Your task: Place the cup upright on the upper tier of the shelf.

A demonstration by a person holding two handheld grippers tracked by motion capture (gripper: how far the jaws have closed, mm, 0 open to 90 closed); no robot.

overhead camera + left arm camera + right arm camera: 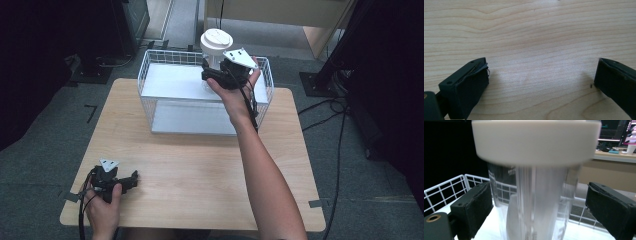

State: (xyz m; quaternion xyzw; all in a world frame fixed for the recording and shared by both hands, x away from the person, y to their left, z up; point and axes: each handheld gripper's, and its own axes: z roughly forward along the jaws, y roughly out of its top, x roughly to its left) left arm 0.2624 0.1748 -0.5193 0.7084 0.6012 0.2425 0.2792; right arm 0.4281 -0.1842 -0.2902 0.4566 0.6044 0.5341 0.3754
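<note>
A clear plastic jar point(216, 42) with a wide white lid stands at the back of a white wire basket point(144, 75). My right gripper point(209, 70) is held at the jar's side over the basket. In the right gripper view the jar point(536, 195) stands between the jaws of my right gripper point(539, 192), which is open with a gap on each side. My left gripper point(133, 178) rests on the wooden table point(200, 165) near its front left corner. It is open point(542, 67), with bare wood point(536, 37) between the jaws.
The basket sits at the far middle of the table and has a white floor plate point(175, 80) inside. Cables point(340, 150) run across the grey floor to the right. Dark stands point(95, 70) and furniture surround the table.
</note>
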